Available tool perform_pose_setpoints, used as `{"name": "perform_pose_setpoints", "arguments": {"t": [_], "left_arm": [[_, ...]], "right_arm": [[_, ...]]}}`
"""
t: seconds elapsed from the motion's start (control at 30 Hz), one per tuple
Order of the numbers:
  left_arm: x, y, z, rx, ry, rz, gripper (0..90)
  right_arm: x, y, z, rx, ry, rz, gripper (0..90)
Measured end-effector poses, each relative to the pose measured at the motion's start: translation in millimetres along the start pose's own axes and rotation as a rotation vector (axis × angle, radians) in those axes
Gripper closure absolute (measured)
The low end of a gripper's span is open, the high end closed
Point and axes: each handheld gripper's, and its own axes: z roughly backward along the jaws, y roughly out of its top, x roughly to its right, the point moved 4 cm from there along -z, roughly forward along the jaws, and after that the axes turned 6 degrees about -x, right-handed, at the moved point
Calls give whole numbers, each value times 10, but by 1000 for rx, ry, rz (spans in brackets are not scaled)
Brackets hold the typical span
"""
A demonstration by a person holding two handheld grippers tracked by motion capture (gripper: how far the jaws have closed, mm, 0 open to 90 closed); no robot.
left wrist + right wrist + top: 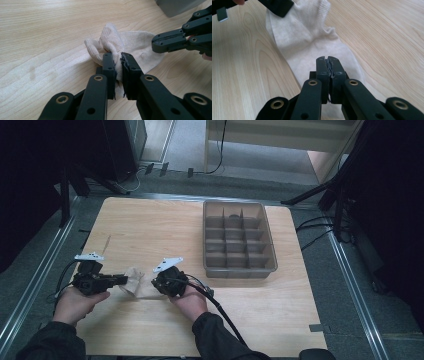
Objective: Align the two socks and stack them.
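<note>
sock: lies between both tongs
left tongs: clamped on bunched sock edge
right tongs: closed, empty, just above sock

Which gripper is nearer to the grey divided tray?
Right. The right gripper sits near the table's middle, just short of the grey divided tray's near-left corner. The left gripper is farther left, shut on the beige sock.
</note>
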Motion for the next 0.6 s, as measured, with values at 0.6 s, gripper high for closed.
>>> {"name": "perform_pose_setpoints", "arguments": {"t": [0.6], "left_arm": [[11,11,-3,-2,-2,0,817]], "right_arm": [[117,-142,-62,-12,-21,-21,873]]}}
